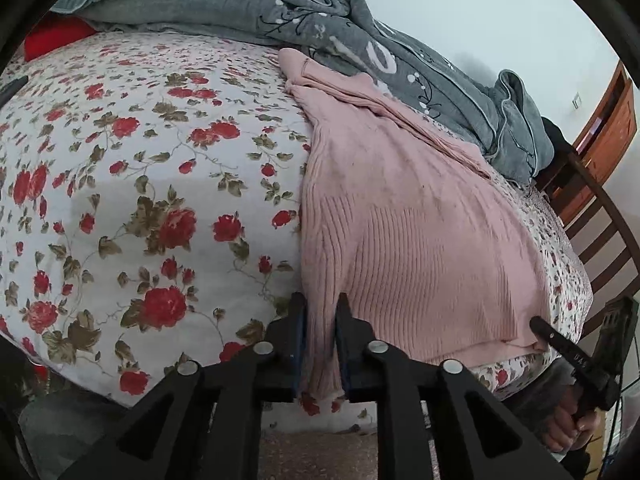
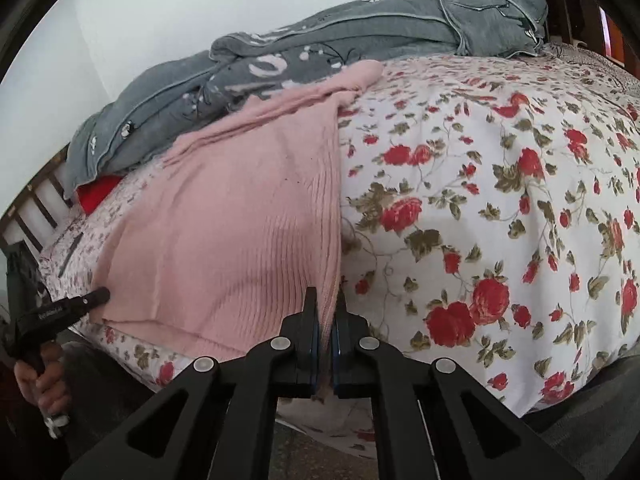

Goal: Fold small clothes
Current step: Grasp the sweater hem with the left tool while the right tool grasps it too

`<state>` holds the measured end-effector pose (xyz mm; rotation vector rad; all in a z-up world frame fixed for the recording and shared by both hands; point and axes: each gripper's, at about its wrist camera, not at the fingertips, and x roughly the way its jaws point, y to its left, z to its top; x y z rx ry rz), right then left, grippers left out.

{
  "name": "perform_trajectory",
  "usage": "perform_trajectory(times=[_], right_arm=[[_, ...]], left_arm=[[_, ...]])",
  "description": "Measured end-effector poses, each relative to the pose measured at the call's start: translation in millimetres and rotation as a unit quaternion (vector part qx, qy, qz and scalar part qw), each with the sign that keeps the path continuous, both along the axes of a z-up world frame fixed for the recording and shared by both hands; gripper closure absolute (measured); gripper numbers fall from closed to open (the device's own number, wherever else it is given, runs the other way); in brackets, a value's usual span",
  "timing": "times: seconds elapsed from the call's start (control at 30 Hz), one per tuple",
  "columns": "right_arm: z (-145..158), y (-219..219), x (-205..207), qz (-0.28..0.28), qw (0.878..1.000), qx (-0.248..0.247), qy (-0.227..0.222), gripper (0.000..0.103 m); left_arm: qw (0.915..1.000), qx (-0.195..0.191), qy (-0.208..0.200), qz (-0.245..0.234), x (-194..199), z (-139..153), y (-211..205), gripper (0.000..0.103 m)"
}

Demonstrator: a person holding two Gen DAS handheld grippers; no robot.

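Pink sweater hem, both hand-held grippers clamped

sweater: pink ribbed knit, matt
bedsheet: smooth printed cotton-like cloth
blanket: grey fleecy cloth
left tongs: matt black plastic
headboard: glossy wood

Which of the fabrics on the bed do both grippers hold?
The pink ribbed knit garment, clamped at its near hem corners; the grey quilt lies untouched behind it, the floral sheet underneath.
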<state>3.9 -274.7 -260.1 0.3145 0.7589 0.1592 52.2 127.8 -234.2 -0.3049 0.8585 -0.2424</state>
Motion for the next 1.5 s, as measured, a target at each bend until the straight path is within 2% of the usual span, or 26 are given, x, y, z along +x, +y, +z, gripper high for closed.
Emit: perform_trajectory(times=[0.07,0.13,0.3,0.4,0.43,0.53,0.57,0.6,0.67,0.77,0.87,0.93,1.0,1.03,1.17,1.23,1.3,1.37,1.4,1.5], right_arm=[[-3,1,1,-0.011,1.000,-0.016,0.002,0.091],[-5,-1,-1,-0.016,1.000,-0.013,-0.010,0.091],[-3,7,-5,-0.014,0.998,-0.053,-0.021,0.088],[4,11,-10,-0.018,0.997,-0.067,-0.027,0.085],[7,11,-10,-0.017,0.997,-0.067,-0.027,0.084],[19,7,-16,-0.015,0.998,-0.054,-0.037,0.074],[24,5,-18,-0.013,0.998,-0.048,-0.042,0.064],[29,3,-20,-0.012,0.998,-0.043,-0.049,0.055],[38,2,-23,-0.011,0.997,-0.036,-0.066,0.050],[40,5,-21,-0.011,0.996,-0.043,-0.075,0.049],[27,11,-11,-0.017,0.997,-0.055,-0.051,0.050],[16,13,-6,-0.020,0.998,-0.056,-0.030,0.054],[8,13,-3,-0.023,0.998,-0.053,-0.017,0.065],[6,12,-2,-0.019,0.999,-0.049,-0.012,0.067],[6,16,-6,-0.018,0.997,-0.070,-0.027,0.069],[5,18,-8,-0.017,0.997,-0.074,-0.034,0.070],[3,21,-8,-0.008,0.997,-0.071,-0.028,0.081],[2,22,-7,-0.005,0.997,-0.072,-0.026,0.086],[2,22,-7,-0.004,0.997,-0.073,-0.025,0.089],[1,20,-7,0.001,0.998,-0.064,-0.021,0.092]], left_arm=[[1.0000,-0.002,-0.006,-0.002,-2,-1,0,0.083],[0.9999,0.001,-0.011,-0.005,-4,0,-2,0.082],[0.9991,0.033,-0.026,-0.005,-11,2,-15,0.079],[0.9989,0.022,-0.040,-0.007,-16,7,-13,0.077],[0.9988,0.017,-0.047,-0.005,-18,9,-10,0.073],[0.9977,0.001,-0.067,0.012,-23,15,0,0.059],[0.9972,-0.006,-0.072,0.017,-25,17,3,0.056],[0.9971,-0.012,-0.073,0.018,-25,17,7,0.048],[0.9972,-0.029,-0.068,0.013,-23,16,10,0.046],[0.9986,-0.022,-0.048,0.008,-18,10,6,0.046],[0.9993,0.007,-0.036,0.002,-16,5,-5,0.046],[0.9984,0.039,-0.040,-0.002,-18,4,-13,0.048],[0.9972,0.061,-0.044,-0.002,-19,3,-19,0.048],[0.9966,0.068,-0.046,-0.002,-19,3,-21,0.048],[0.9948,0.088,-0.051,0.003,-19,3,-25,0.051],[0.9943,0.094,-0.050,0.008,-19,3,-24,0.059],[0.9947,0.091,-0.047,0.012,-17,4,-21,0.068],[0.9953,0.085,-0.044,0.016,-16,4,-19,0.074],[0.9959,0.079,-0.041,0.014,-15,4,-18,0.081],[0.9960,0.078,-0.041,0.014,-15,3,-17,0.087]])
